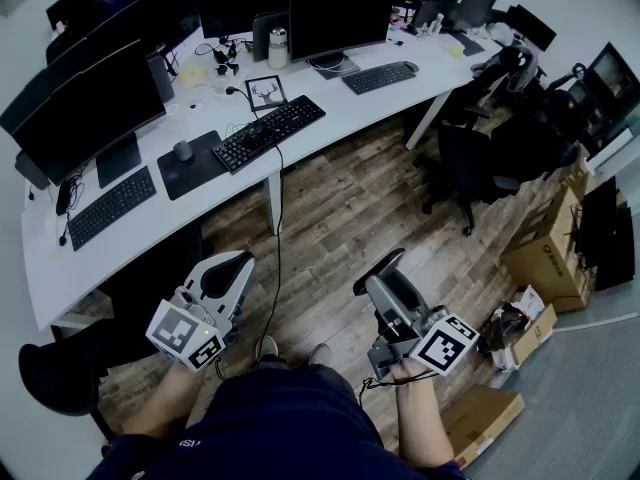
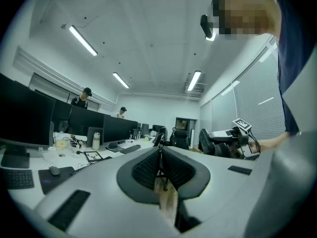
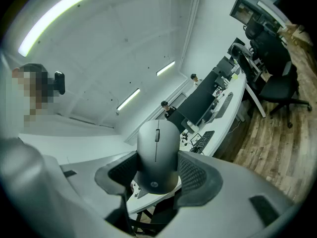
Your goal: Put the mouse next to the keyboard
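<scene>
Right claw (image 3: 157,178) is clamped on the grey mouse (image 3: 157,150), pads on its two sides, nose pointing out past the tips. Left claw (image 2: 159,168) is pressed together with nothing in it. Both are level and well short of the white surface (image 1: 330,108), which runs from 9 to 1 o'clock in the head view.

Risks, as I judge them:
- The smooth curved shell is held only by its flanks, so it could pivot or slide out on the carry.
- Several keyboards are out there. The black keyboard (image 1: 268,133) at 11 o'clock seems the target, but I could easily pick the wrong one.
- A second mouse (image 1: 183,150) on a dark pad (image 1: 195,168) sits just beside it — a crowded set-down.

Hard to read: the held mouse barely shows in the head view, and its underside is hidden.
</scene>
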{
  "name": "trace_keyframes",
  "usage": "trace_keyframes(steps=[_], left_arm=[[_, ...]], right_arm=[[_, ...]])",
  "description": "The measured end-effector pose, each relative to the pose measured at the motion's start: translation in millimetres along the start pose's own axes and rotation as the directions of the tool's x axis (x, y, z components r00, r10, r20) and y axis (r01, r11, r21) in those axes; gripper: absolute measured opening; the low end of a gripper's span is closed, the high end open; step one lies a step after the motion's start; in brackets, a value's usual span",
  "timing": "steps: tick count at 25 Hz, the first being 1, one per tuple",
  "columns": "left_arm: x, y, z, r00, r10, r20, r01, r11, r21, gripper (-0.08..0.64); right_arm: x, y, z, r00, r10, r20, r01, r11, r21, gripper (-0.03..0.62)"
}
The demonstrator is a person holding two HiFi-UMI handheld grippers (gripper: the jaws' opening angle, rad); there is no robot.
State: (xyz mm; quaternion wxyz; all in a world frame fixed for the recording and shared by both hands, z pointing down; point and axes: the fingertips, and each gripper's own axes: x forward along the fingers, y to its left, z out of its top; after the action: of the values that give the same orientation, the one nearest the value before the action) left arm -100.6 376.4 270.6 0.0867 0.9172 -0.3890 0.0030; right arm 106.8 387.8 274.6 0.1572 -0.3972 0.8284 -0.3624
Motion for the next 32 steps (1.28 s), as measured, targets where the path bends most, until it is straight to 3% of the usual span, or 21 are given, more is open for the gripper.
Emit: trace_keyframes(steps=[23, 32], left_arm=[[3.9, -8.6, -1.6, 1.000, 0.007, -0.002, -0.007, 1.000, 0.002, 0.043], [10.7, -30.6, -3.6, 1.000, 0.019, -0.004, -0.019, 1.000, 0.009, 0.043]], right_arm=[[-0.4, -4.9, 1.9, 1.000, 0.008, 0.007, -0.008, 1.000, 0.016, 0.259], [-16.6, -12.5, 7.8, 1.000, 0.020, -0.005, -0.020, 1.000, 0.021, 0.259]])
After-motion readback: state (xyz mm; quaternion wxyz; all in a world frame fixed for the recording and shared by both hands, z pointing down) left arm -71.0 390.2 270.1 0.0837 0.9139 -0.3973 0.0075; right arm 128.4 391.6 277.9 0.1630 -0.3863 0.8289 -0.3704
